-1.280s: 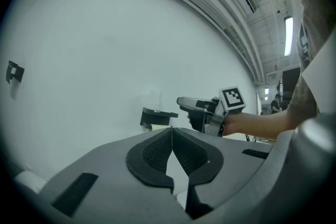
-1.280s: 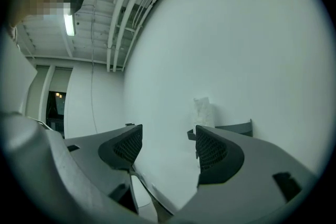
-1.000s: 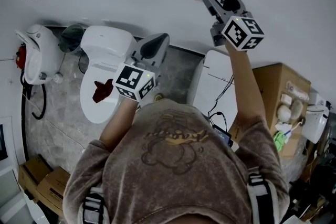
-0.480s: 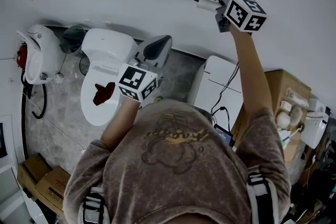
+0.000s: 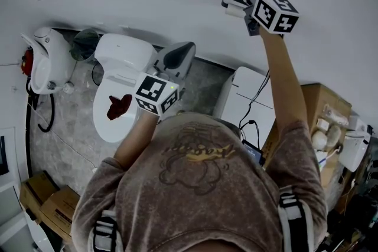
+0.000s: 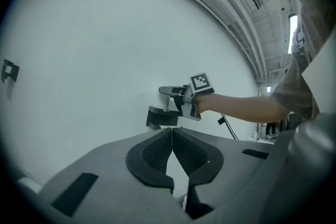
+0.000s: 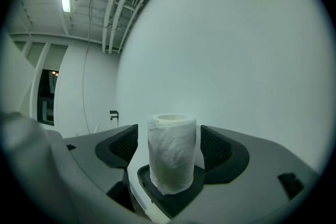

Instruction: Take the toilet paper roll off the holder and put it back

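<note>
Against white wall (image 7: 236,60), roll (image 7: 171,155) stands between jaws of right tool (image 7: 169,139).

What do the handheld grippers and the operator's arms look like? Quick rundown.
The left tongs and right tongs are grey plastic shells with dark textured pads. Each carries a white cube with black square markers. No cables visible on them. Person wears a brownish short-sleeved shirt with a printed graphic; forearms uncovered.

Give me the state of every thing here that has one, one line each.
toilet paper roll, upright on the holder, not gripped
holder, loaded, the roll standing on it
right tongs, open; jaws have just been opening, one on each side of the roll
left tongs, shut, nothing between the jaws
</note>
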A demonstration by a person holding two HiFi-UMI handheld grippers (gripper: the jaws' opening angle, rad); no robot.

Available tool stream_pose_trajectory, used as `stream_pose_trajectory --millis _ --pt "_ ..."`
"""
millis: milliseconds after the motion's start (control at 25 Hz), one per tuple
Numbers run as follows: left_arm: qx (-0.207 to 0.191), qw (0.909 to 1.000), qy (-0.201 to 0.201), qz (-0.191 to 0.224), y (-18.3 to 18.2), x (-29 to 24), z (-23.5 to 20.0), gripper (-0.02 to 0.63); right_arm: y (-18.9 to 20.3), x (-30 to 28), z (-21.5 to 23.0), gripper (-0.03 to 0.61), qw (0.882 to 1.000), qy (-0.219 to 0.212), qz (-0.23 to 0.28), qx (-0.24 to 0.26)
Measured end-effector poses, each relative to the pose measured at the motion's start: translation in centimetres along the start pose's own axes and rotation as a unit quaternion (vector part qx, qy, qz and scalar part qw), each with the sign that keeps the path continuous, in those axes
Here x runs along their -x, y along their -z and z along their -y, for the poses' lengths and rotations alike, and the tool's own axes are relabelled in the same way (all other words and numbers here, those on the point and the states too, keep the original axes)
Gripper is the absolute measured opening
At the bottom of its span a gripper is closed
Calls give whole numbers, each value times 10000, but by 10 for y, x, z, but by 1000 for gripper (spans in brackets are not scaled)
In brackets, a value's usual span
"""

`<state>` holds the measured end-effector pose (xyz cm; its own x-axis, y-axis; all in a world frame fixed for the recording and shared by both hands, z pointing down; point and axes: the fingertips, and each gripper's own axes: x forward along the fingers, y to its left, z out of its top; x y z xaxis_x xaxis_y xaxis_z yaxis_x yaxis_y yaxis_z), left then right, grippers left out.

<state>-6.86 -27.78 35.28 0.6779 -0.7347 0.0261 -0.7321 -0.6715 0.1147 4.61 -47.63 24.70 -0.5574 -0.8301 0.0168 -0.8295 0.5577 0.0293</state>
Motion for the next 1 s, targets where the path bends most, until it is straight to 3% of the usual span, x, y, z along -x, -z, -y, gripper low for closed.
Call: stream_pose_trajectory --millis 280,640,1000 --pt "2 10000 1 -37 -2 -1 -9 20 1 -8 3 277 9999 60 -91 107" --pt "-10 10000 67 -18 -7 1 -12 20 -19 6 -1 265 9995 130 234 158" --pt "38 9996 286 -36 -2 -5 0 20 -38 61 -22 268 9987 19 442 236"
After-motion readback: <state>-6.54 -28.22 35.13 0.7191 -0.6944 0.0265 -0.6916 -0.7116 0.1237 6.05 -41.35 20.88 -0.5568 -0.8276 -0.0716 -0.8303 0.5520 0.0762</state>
